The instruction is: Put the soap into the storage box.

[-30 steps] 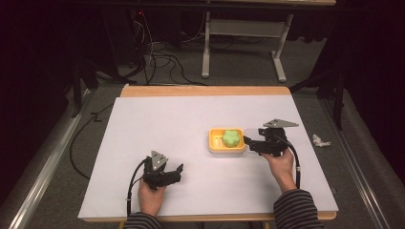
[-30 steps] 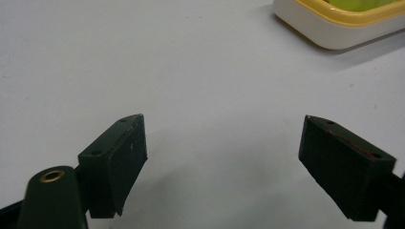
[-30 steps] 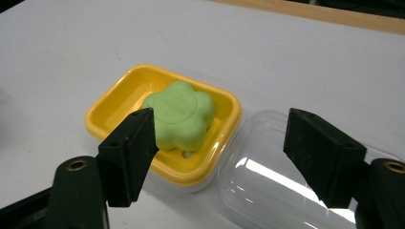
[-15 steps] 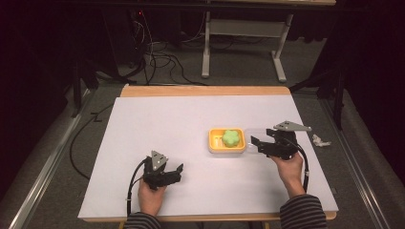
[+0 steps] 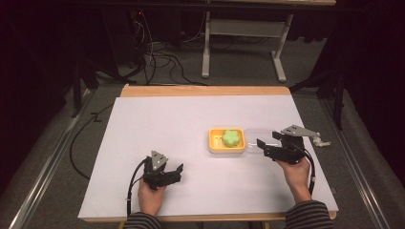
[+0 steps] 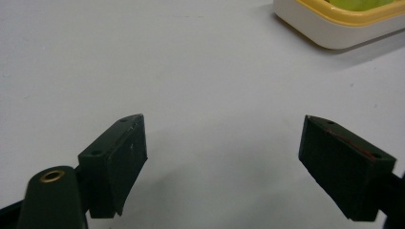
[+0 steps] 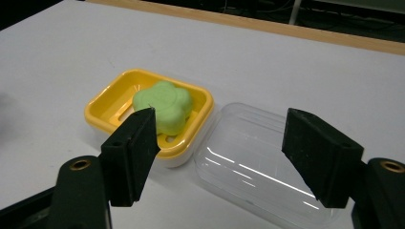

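Clear lid lies flat on white table, dead ahead of right gripper, between its wide-open jaws, untouched. It touches yellow soap dish holding green flower-shaped soap, ahead of near jaw.

Step, by my reading: lining up on lid. Next: advance, close on rim (thin, slippery plastic).

Left gripper low over bare table, jaws wide, empty; dish corner far ahead.

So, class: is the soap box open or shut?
Open. The clear lid lies on the table beside the yellow box, leaving the green soap uncovered.

Glossy yellow plastic dish, clear lid, seemingly waxy soap
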Demonstrator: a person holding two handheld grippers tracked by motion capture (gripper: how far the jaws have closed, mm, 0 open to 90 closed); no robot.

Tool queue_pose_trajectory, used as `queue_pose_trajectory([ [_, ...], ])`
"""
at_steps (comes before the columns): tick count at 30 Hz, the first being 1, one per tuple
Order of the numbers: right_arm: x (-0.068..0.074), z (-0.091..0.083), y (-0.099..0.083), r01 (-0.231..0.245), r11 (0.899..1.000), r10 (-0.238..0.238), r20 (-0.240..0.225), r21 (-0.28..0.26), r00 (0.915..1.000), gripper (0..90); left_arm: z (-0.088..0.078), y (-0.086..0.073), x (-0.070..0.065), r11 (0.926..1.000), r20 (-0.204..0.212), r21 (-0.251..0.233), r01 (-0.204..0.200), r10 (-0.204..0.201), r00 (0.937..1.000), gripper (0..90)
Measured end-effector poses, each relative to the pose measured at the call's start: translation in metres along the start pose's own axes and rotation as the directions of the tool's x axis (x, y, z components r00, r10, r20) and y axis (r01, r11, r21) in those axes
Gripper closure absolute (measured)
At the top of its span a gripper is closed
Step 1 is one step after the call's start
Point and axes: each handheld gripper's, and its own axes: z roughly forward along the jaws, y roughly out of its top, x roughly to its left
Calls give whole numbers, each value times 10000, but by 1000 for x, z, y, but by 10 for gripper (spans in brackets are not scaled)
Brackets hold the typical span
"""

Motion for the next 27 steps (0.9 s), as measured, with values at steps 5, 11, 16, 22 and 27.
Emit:
queue_pose_trajectory([
  [5,0,-7,-4,-51,9999,51,-7,-121,10000,284,0,0,0,10000,3,11,-15,15,10000,173],
  [11,0,-12,-5,-15,9998,15,-8,-184,10000,283,0,0,0,10000,14,2,-2,2,10000,173],
  [16,1,-18,-10,5,9997,-5,-19,-230,10000,283,0,0,0,10000,8,6,7,-7,10000,173],
  [22,1,-23,-17,-38,9996,40,38,-291,10000,282,0,0,0,10000,17,8,6,-6,10000,173],
  [27,-1,-26,-22,-126,9995,129,106,-305,9999,280,0,0,0,10000,14,9,0,0,10000,174],
])
